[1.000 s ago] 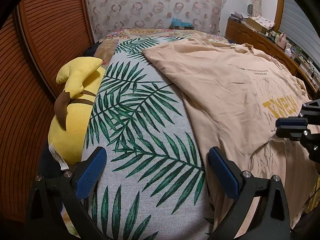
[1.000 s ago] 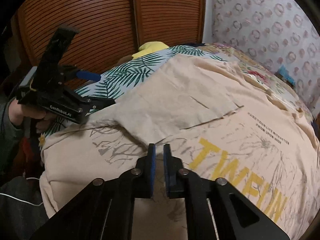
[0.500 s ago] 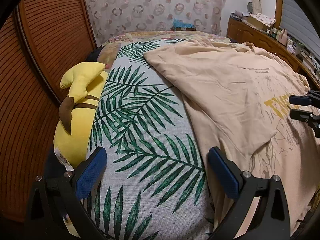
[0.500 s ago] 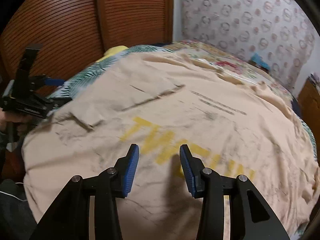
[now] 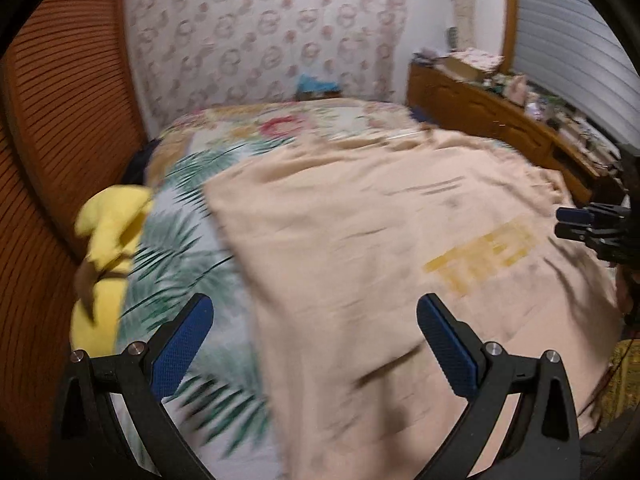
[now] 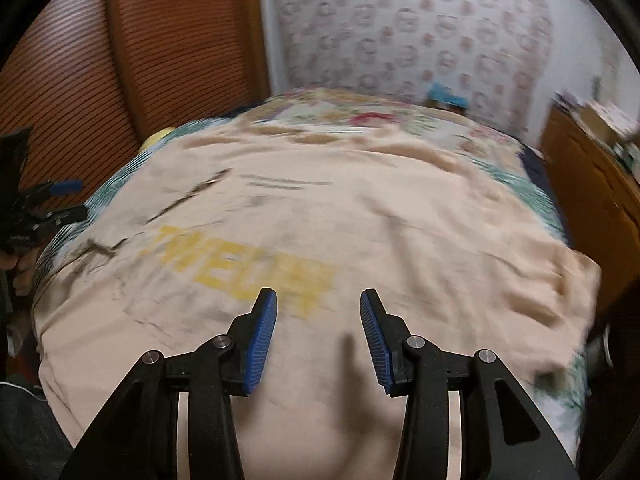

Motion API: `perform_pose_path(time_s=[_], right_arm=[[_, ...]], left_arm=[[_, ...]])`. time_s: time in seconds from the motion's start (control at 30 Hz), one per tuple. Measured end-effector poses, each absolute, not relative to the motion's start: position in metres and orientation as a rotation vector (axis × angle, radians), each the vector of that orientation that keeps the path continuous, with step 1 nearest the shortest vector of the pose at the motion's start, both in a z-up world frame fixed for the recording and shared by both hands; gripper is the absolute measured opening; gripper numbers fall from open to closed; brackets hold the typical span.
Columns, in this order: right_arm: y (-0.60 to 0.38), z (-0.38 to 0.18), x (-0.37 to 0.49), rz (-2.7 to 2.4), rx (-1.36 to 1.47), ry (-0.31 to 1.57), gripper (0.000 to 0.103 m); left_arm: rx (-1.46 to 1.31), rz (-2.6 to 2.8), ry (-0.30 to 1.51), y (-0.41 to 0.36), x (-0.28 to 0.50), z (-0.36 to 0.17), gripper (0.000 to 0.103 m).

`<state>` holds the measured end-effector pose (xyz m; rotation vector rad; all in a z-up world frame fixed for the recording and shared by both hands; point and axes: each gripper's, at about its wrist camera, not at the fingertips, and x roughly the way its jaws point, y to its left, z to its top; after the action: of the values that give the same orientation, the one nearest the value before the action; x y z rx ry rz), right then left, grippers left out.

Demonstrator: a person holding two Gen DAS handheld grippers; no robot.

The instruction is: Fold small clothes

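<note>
A beige T-shirt point(image 5: 360, 240) with yellow lettering point(image 6: 240, 272) lies spread on the bed, its left sleeve folded in over the body. My left gripper point(image 5: 316, 308) hangs open above the shirt's left edge, with nothing between its blue pads. My right gripper point(image 6: 318, 300) is also open and empty, hovering over the shirt just below the lettering. In the left wrist view the right gripper point(image 5: 568, 220) shows at the right edge. In the right wrist view the left gripper point(image 6: 60, 196) sits at the far left, held by a hand point(image 6: 20, 268). Both views are motion-blurred.
The bedspread point(image 5: 180, 248) has a green palm-leaf print. A yellow plush toy point(image 5: 108, 248) lies at the bed's left edge against brown slatted wardrobe doors point(image 6: 120, 60). A cluttered wooden dresser point(image 5: 480, 116) stands along the right side.
My right gripper opened, released the folded sleeve and swept right across the shirt. My left gripper stayed open, rose and swung right, from over the leaf bedspread to the shirt's edge.
</note>
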<state>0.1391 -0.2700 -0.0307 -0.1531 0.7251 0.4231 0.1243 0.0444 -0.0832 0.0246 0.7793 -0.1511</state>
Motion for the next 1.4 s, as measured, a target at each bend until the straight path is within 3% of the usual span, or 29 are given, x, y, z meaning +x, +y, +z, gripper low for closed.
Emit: perform_pose_path(time_s=[0.47,0.8,1.33,1.4], right_arm=[[-0.408,-0.034,0.119,0.101,0.044,0.745,0.045],[-0.426,-0.031,0.160,0.115,0.122,0.794,0.045],[-0.430,-0.036,0.202,0.092,0.052,0.826,0.045],[-0.429,-0.036,0.202,0.095,0.033,0.817,0.041]], left_arm=[[0.133,-0.356,0.855,-0.061,0.170,-0.097,0.102],[0.186,-0.382,0.947,-0.085,0.177,-0.122,0.103],[0.187,-0.373,0.933,-0.088,0.174,-0.127,0.103],[0.186,-0.369,0.931,-0.087,0.173,-0.126,0.103]])
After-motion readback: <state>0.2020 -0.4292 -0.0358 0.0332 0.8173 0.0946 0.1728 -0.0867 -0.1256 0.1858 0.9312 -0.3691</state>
